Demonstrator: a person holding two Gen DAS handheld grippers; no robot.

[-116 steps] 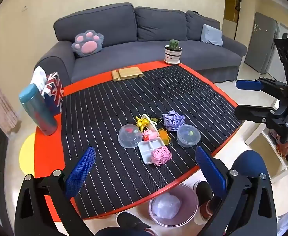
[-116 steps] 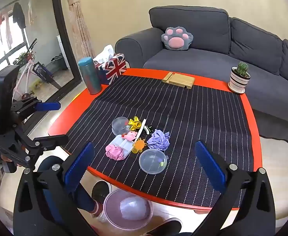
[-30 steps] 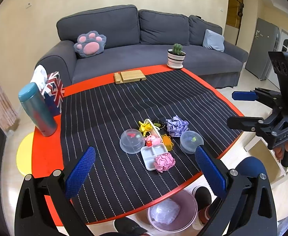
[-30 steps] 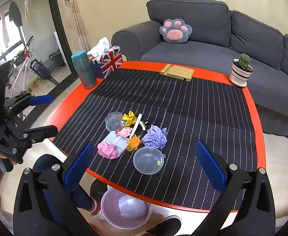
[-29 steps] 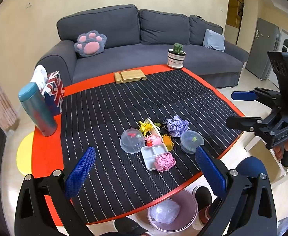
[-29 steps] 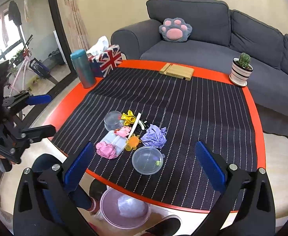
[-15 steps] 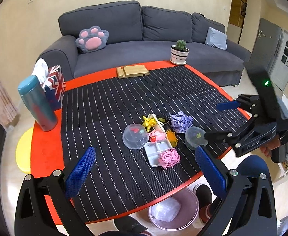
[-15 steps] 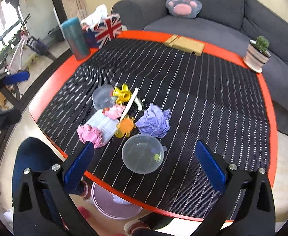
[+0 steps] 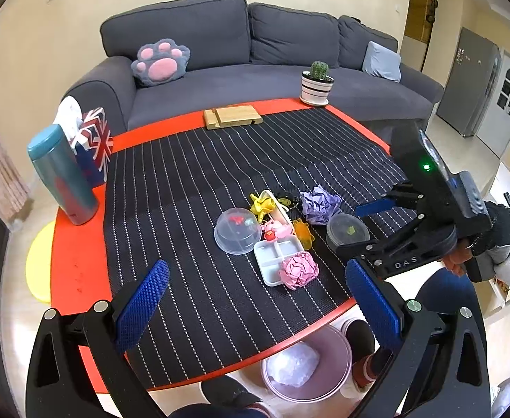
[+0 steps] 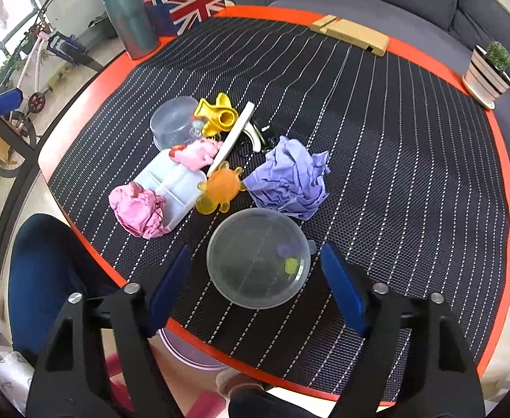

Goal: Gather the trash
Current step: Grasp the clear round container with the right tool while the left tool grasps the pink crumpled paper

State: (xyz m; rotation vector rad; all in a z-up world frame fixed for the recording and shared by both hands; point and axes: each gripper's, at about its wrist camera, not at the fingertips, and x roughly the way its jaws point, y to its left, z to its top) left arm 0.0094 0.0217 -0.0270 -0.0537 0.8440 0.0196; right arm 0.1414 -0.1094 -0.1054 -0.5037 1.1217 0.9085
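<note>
Right tool (image 10: 255, 280) points steeply down at a clear round container (image 10: 258, 257) near the front edge of the worktop (image 10: 84, 97); its blue pads flank the container on either side with gaps showing, and the jaws are closing without yet pressing on it. In the left wrist view the same tool (image 9: 361, 226) reaches in from the right edge, carried by a gloved hand (image 9: 498, 233).

Left tool (image 9: 255, 296) hangs above the front edge with its jaws spread wide and nothing between them.

Most of the worktop is covered by a black pinstriped mat (image 10: 394, 146). Just behind the container lies a crumpled purple paper ball (image 10: 289, 177). Beside it, toward the left edge, sits an orange toy (image 10: 220, 188), touching a white divided tray (image 10: 171, 188). A crumpled pink paper ball (image 10: 136, 209) rests on the tray's front corner. Farther back stand a second clear container (image 10: 171, 125), a yellow toy (image 10: 216, 115) and a pink toy (image 10: 195, 153), with a white stick (image 10: 235, 136) lying tilted across the cluster.

On the floor below the front edge stands a pink bin (image 9: 307, 365) with a clear bag inside.

At the back left corner are a teal bottle (image 10: 129, 17) and a Union Jack tissue box (image 10: 188, 0); a wooden stand (image 10: 352, 35) sits at the back edge and a potted cactus (image 10: 488, 69) at the back right
</note>
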